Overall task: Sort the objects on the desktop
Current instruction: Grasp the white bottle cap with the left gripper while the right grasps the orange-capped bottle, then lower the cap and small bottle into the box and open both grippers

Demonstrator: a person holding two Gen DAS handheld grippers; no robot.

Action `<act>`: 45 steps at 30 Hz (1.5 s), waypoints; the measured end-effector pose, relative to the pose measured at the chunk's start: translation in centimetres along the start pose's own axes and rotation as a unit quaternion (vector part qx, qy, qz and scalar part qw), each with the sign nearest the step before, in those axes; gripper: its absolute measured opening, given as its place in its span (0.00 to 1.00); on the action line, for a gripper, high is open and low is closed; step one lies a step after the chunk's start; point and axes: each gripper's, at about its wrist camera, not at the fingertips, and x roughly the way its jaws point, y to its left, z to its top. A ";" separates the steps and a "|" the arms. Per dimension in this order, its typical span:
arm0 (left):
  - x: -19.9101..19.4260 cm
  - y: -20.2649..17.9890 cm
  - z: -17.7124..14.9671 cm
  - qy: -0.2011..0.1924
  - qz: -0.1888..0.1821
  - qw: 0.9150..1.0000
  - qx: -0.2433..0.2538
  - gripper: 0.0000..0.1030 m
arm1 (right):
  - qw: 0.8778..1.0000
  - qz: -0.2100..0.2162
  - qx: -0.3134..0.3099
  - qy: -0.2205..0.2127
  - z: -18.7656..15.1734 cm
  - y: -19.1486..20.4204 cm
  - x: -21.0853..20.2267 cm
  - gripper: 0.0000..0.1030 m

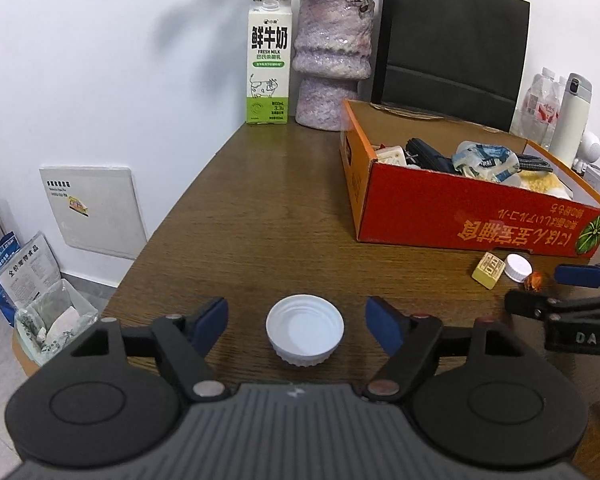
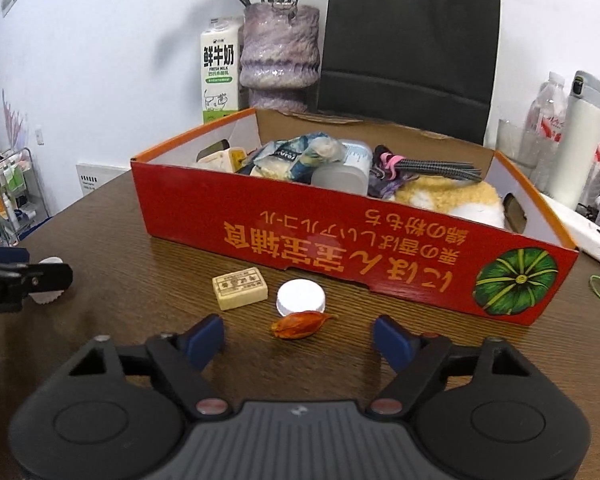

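My left gripper (image 1: pixel 296 322) is open, its blue pads either side of a large white lid (image 1: pixel 305 332) lying open side up on the wooden table (image 1: pixel 260 208). My right gripper (image 2: pixel 299 338) is open, with a small orange dried husk (image 2: pixel 300 323) between its pads. Just beyond it lie a small white bottle cap (image 2: pixel 301 297) and a cream rectangular block (image 2: pixel 240 288). Behind them stands the red cardboard box (image 2: pixel 340 256) holding several items. The right gripper shows in the left wrist view (image 1: pixel 536 289), and the cap (image 1: pixel 518 267) and block (image 1: pixel 489 270) too.
A milk carton (image 1: pixel 268 60), a purple vase (image 1: pixel 332 60) and a black paper bag (image 1: pixel 452 40) stand at the back of the table. Water bottles and a white flask (image 2: pixel 580 136) stand at the right. A waste bin (image 1: pixel 52 324) sits on the floor left of the table edge.
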 end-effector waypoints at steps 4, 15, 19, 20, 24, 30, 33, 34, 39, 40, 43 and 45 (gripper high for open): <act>0.4 0.0 -0.1 0.012 -0.009 1.000 0.001 0.57 | 1.000 0.015 0.008 -0.004 0.2 -0.1 0.0 0.46; 0.1 0.1 0.0 0.006 -0.029 1.000 -0.005 0.39 | 0.999 0.012 0.030 -0.010 -0.1 -0.9 -0.4 0.14; -0.1 0.1 0.0 -0.004 -0.025 1.000 -0.007 0.39 | 0.999 0.013 0.032 -0.017 -0.1 -1.0 -0.6 0.14; -0.2 0.1 0.0 -0.006 -0.024 1.000 -0.006 0.39 | 0.999 0.012 0.030 -0.020 -0.1 -1.0 -0.7 0.14; -1.1 -0.4 0.5 -0.029 -0.033 0.999 -0.006 0.39 | 0.998 0.022 0.025 -0.048 0.5 -1.0 -2.2 0.14; -2.3 -2.7 4.4 -0.071 -0.063 0.995 0.012 0.39 | 0.993 0.019 0.032 -0.113 2.8 -2.5 -5.2 0.14; -2.3 -4.9 7.6 -0.110 -0.072 0.991 0.023 0.39 | 0.989 0.011 0.050 -0.138 4.7 -4.1 -5.5 0.14; -2.2 -5.7 8.6 -0.123 -0.076 0.989 0.019 0.39 | 0.988 0.009 0.059 -0.144 5.5 -4.7 -5.4 0.14; 0.4 -8.4 13.3 -0.152 -0.113 0.980 -0.052 0.39 | 0.980 0.001 0.108 -0.169 9.2 -7.0 -3.7 0.14; 1.3 -9.0 14.1 -0.150 -0.111 0.981 -0.058 0.40 | 0.979 -0.002 0.112 -0.171 9.8 -7.3 -3.1 0.14; 3.5 -10.3 14.5 -0.133 -0.104 0.984 -0.050 0.40 | 0.983 -0.011 0.098 -0.154 10.8 -7.5 -1.2 0.14; 5.1 -10.6 13.9 -0.107 -0.101 0.989 -0.034 0.40 | 0.987 -0.021 0.088 -0.133 10.6 -7.9 -0.1 0.14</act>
